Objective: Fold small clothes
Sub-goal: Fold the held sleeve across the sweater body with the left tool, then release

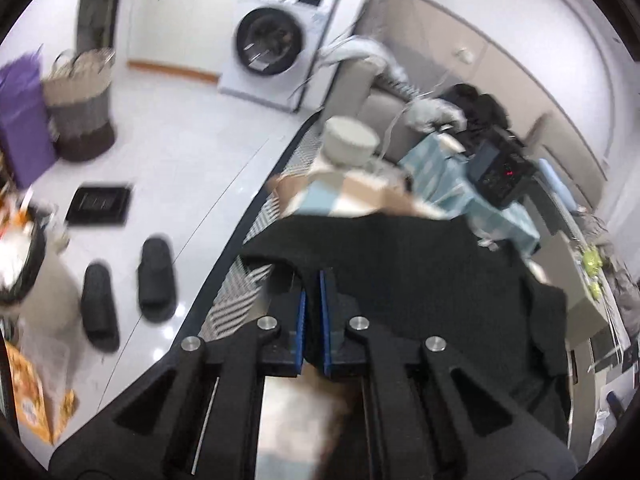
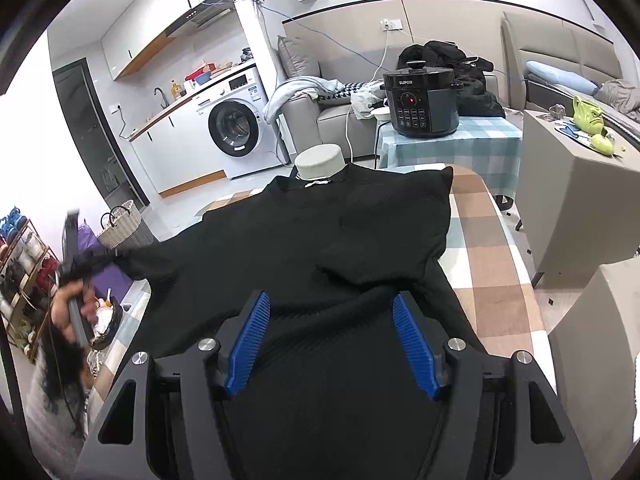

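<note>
the black top is spread over the surface, which has a brown, white and blue checked cover. its collar points away from the camera, up against a round grey stand at the far end. the far right corner of the top is folded in, with bare checked cover showing to the right of it.

left gripper: the blue pads sit nearly together, with only a thin dark gap, and a fold of the black top is pinched between them. from the right wrist view you can see that gripper out at the left edge, held by a hand, with the sleeve end of the top bunched in it and lifted off the surface, so the fabric runs in a stretched line from the body of the top out to it. the left view is blurry.

right gripper: fingers well apart, hanging over the near hem of the top. cloth lies under and between them, but the pads aren't pressing on anything.

background: washer by the kitchen counter, a dark cooker on a checked table behind the surface, a pair of black slippers on the floor, and a woven basket.
</note>
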Motion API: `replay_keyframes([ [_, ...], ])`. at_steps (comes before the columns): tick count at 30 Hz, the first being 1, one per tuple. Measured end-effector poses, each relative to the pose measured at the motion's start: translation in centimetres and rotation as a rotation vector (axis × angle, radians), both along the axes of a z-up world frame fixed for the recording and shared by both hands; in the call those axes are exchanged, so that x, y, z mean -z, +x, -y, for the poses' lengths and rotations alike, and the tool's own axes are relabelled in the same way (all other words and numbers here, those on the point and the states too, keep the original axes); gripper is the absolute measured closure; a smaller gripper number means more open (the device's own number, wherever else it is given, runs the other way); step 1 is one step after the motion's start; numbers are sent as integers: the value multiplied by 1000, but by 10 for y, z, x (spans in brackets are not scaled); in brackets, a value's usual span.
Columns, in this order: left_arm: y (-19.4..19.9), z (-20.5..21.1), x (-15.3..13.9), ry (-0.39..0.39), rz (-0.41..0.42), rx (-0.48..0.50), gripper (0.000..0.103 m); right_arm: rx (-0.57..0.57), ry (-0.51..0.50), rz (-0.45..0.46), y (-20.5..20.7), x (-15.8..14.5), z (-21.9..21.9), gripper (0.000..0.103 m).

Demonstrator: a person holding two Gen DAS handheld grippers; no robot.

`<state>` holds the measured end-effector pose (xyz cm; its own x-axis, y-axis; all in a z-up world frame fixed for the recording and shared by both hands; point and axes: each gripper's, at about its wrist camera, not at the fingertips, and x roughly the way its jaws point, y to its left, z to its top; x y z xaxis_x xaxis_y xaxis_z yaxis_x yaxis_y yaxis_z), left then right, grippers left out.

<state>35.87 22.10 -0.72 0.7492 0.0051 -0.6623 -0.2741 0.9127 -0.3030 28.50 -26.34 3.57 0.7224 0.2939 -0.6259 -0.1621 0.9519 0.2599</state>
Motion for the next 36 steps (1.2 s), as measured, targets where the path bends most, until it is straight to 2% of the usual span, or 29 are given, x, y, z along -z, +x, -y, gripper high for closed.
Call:
replay_keyframes([
  [2, 16, 27, -21, 23, 35, 65, 99, 1, -10, 3, -4, -1, 2, 37],
  [5, 41, 91, -41, 50, 60, 200, 100, 11, -14, -2, -10, -2, 8, 37],
  [9, 67, 183, -33, 33, 36, 390, 99, 32, -24, -42, -14, 6, 21, 37],
  [11, 72, 214, -19, 32, -6, 432, 91, 48, -31, -73, -13, 12, 27, 37],
  [13, 70, 230, -5, 27, -70, 435, 68, 67, -38, -98, -15, 17, 33, 37],
  [16, 51, 221, 6, -15, -87, 441, 63, 88, -44, -104, -19, 19, 40, 37],
  [18, 36, 204, 11, -28, -87, 402, 56, 95, -28, -104, -18, 21, 43, 37],
  [19, 28, 190, 12, -41, -84, 375, 50, 97, -21, -109, -16, 23, 43, 37],
  [21, 12, 156, 16, -64, -74, 308, 46, 97, -7, -115, -12, 26, 41, 37],
  [25, -21, 102, 23, -38, -71, 193, 43, 66, 6, -116, -6, 31, 30, 37],
  [28, -43, 72, 31, -19, -85, 163, 43, 47, 9, -116, -4, 32, 22, 37],
  [31, -43, 68, 38, -5, -107, 173, 43, 34, 7, -118, -6, 33, 17, 37],
  [33, -27, 84, 47, 46, -139, 219, 42, 29, -1, -123, -7, 33, 15, 37],
  [36, -3, 113, 58, 165, -165, 269, 42, 27, -22, -128, -8, 32, 14, 37],
])
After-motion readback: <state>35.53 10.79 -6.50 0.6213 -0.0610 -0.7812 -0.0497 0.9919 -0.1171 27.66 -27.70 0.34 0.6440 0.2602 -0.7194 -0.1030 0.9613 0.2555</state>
